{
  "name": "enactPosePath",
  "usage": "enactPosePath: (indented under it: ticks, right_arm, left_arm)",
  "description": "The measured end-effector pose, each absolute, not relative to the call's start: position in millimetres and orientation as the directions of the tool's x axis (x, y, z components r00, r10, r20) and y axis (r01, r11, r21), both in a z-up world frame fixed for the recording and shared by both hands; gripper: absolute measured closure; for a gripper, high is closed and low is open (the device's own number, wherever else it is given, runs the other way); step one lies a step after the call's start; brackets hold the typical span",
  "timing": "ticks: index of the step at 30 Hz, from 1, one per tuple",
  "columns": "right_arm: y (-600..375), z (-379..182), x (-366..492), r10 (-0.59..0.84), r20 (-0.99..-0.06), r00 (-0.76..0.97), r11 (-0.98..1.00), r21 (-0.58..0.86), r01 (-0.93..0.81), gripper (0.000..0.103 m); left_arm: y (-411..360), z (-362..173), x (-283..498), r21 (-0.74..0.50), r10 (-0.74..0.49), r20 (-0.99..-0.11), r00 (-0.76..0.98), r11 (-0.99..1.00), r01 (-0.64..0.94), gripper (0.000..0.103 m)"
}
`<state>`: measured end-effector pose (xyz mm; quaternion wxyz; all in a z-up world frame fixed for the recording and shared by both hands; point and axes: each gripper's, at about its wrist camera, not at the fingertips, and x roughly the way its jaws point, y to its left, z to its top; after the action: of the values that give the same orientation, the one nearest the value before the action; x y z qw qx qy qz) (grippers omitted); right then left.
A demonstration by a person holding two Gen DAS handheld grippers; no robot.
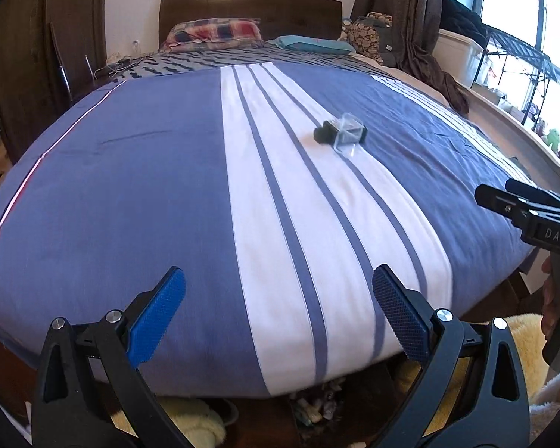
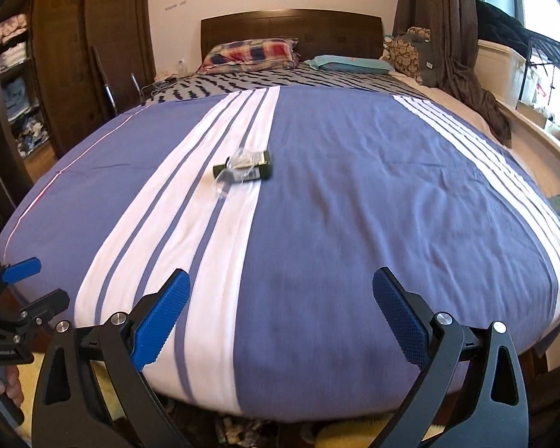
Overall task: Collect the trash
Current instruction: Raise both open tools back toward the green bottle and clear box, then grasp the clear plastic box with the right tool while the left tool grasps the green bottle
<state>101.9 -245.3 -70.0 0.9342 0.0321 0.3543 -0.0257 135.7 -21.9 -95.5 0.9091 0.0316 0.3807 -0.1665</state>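
Trash of a dark green bottle (image 1: 326, 132) and crumpled clear plastic wrapper (image 1: 349, 135) lay mid-bed on the blue-and-white striped duvet (image 1: 130, 186), left gripper (image 1: 278, 313) and right gripper (image 2: 282, 315) both spread wide, empty, well short of it

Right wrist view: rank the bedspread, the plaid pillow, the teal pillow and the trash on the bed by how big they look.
1. bedspread, by far.
2. plaid pillow and teal pillow: look about alike, not ranked.
3. trash, a dark bottle with clear plastic, smallest though nearer the camera.
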Motion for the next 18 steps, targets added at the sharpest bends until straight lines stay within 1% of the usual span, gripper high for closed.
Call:
enactPosePath:
  ticks: [8,15,18]
  right_arm:
    - [-244.3,-80.1,163.8,0.01,-0.69,0.724,0.995,0.078,0.06,0.005]
    - [-231.6,-92.8,216.5,0.062,-0.71,0.701,0.99,0.13,0.045,0.005]
    - [-222.6,-99.3,233.8,0.066,-0.722,0.689,0.991,0.127,0.038,0.005]
  left_arm:
    - [-39.4,-104.9,187.9,-0.056,-0.265,-0.73,0.63,0.942,0.332,0.008]
    - [-53.1,-120.0,218.5,-0.059,-0.268,-0.756,0.598,0.937,0.345,0.008]
    - [-54.1,-123.1,227.8,-0.056,-0.263,-0.76,0.595,0.938,0.343,0.008]
